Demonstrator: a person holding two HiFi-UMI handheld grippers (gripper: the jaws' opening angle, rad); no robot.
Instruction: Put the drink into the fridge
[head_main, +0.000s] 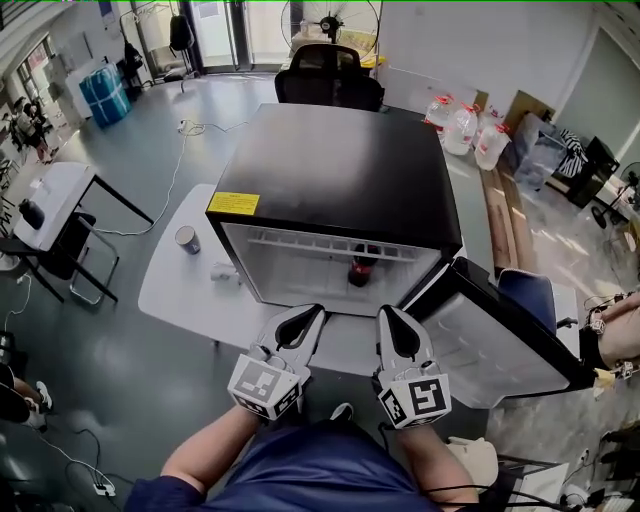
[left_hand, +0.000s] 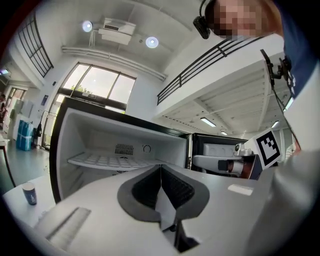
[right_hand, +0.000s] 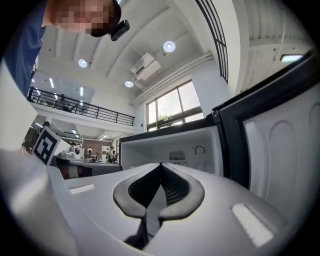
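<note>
A dark drink bottle (head_main: 361, 268) with a red label stands upright inside the black mini fridge (head_main: 340, 170), under its white wire shelf (head_main: 330, 245). The fridge door (head_main: 500, 335) hangs open to the right. In front of the opening, both grippers are held side by side over the table's near edge. The left gripper (head_main: 312, 313) is shut with nothing in it, and the right gripper (head_main: 385, 313) is shut and empty too. The left gripper view shows its closed jaws (left_hand: 160, 167) before the fridge cavity (left_hand: 115, 145). In the right gripper view, closed jaws (right_hand: 161, 165) face the cavity (right_hand: 175, 150) and door (right_hand: 285, 150).
The fridge sits on a white table (head_main: 180, 290) with a paper cup (head_main: 187, 239) and a small white object (head_main: 224, 272) to its left. A black office chair (head_main: 328, 78) stands behind, water jugs (head_main: 462, 125) at back right, a side desk (head_main: 55, 200) at left.
</note>
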